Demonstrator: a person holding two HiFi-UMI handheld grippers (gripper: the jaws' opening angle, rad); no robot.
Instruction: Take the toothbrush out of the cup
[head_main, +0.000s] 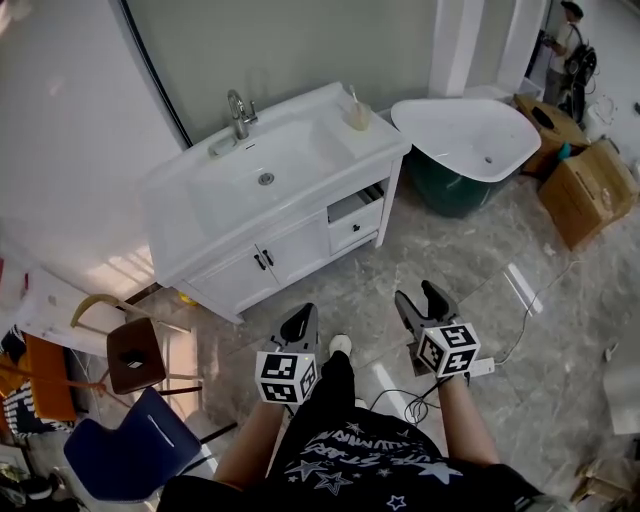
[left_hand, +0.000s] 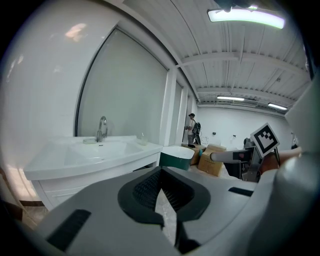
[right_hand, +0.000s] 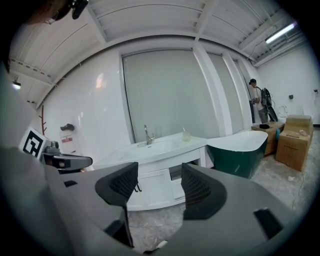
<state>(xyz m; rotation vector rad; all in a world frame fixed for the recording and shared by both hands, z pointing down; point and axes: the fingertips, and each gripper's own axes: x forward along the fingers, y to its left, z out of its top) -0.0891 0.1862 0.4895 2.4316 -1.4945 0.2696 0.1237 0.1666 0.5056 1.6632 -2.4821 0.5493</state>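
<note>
A clear cup (head_main: 358, 116) with a toothbrush (head_main: 353, 98) standing in it sits on the back right corner of the white sink counter (head_main: 300, 190), right of the faucet (head_main: 238, 113). Both grippers hang over the marble floor, well short of the vanity. My left gripper (head_main: 305, 315) has its jaws together with nothing in them; its own view shows the pads meeting at the tip (left_hand: 160, 172), with the cup (left_hand: 142, 139) far off. My right gripper (head_main: 416, 295) stands open and empty (right_hand: 159, 172), and the cup (right_hand: 186, 135) is small beyond its jaws.
A white bathtub with a green outside (head_main: 470, 140) stands right of the vanity, with cardboard boxes (head_main: 590, 190) beyond it. One vanity drawer (head_main: 355, 212) is pulled out. Chairs (head_main: 135, 355) stand at the left. A power strip and cable (head_main: 480, 368) lie on the floor. A person (head_main: 565, 40) stands far back.
</note>
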